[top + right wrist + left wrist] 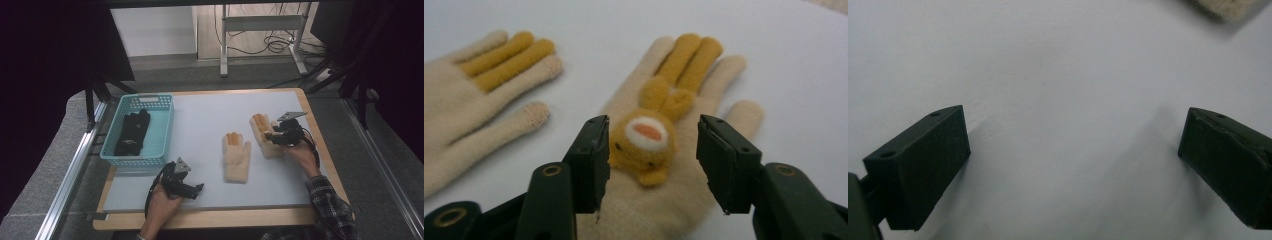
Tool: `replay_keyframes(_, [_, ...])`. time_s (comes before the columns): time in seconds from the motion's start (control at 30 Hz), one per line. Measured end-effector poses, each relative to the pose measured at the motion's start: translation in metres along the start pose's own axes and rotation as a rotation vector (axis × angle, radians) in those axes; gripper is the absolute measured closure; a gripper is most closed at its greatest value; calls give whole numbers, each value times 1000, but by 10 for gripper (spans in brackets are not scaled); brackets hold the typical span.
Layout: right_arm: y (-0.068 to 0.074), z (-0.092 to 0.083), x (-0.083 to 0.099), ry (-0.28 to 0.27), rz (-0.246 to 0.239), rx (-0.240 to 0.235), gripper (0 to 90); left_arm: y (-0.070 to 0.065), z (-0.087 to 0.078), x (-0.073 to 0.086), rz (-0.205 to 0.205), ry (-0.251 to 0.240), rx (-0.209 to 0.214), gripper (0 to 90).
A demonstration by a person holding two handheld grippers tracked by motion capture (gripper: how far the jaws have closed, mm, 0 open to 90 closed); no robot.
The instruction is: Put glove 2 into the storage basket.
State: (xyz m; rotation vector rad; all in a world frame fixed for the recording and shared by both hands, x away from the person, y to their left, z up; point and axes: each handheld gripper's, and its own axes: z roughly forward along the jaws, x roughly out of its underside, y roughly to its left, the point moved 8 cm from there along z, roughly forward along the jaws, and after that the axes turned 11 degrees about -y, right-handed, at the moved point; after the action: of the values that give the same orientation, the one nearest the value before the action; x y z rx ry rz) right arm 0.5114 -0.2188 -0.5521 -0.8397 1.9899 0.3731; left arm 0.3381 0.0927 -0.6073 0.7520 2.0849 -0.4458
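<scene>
Two cream knit gloves with orange fingers lie flat on the white mat (210, 115). The right-hand glove (263, 131) (719, 75) carries an orange animal-head patch (644, 145) on its palm. My right gripper (272, 136) (651, 155) hovers low over it, open, its jaws on either side of the patch and not touching it. The other glove (236, 157) (469, 105) lies just to the left. My left gripper (196, 190) (1073, 160) rests near the mat's front edge, open, with bare mat between its jaws and a cream glove corner (1228, 7) farther off.
A teal basket (167, 130) stands at the mat's left side and holds black gloves (132, 132). The wooden table edge (320, 135) runs close on the right of my right hand. A metal stand and cables (265, 35) sit on the floor beyond the table.
</scene>
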Motion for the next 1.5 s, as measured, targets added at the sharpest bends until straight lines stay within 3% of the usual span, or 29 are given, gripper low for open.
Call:
replay_keyframes(0.17, [5,18,12,32,-16,-32,469,0,0,0,0,0,0,2])
replay_keyframes(0.27, [5,18,13,34,22,3,545,0,0,0,0,0,0,2])
replay_keyframes(0.37, [5,14,8,20,80,101,589,0,0,0,-2,-2,-1,2])
replay_keyframes(0.43, [5,11,2,-22,160,174,587,0,0,0,-2,-2,-1,2])
replay_keyframes(0.47, [7,11,-2,-50,199,194,577,0,0,0,-2,-2,-1,2])
replay_keyframes(0.53, [11,12,-6,-66,214,203,528,0,0,0,-2,-2,-1,2])
replay_keyframes(0.67, [12,14,-14,-69,168,181,415,0,0,0,0,0,0,2])
replay_keyframes(0.8, [0,9,-13,-50,132,120,394,0,0,0,4,4,1,2])
replay_keyframes(0.83, [-1,9,-10,-31,111,91,392,0,0,0,4,4,1,2])
replay_keyframes(0.93, [-4,9,-1,17,-9,55,392,0,0,0,4,4,1,2])
replay_keyframes(1.03, [-5,15,4,20,-42,24,390,0,0,0,1,1,0,2])
replay_keyframes(1.17, [-2,27,8,17,-57,-16,395,0,0,0,1,1,0,2])
replay_keyframes(1.27, [-1,30,7,14,-12,-35,528,0,0,0,1,1,0,2])
replay_keyframes(1.37, [1,28,5,8,18,-20,614,0,0,0,4,4,0,2])
replay_keyframes(1.5, [0,20,1,-15,54,-8,663,0,0,0,4,4,1,2])
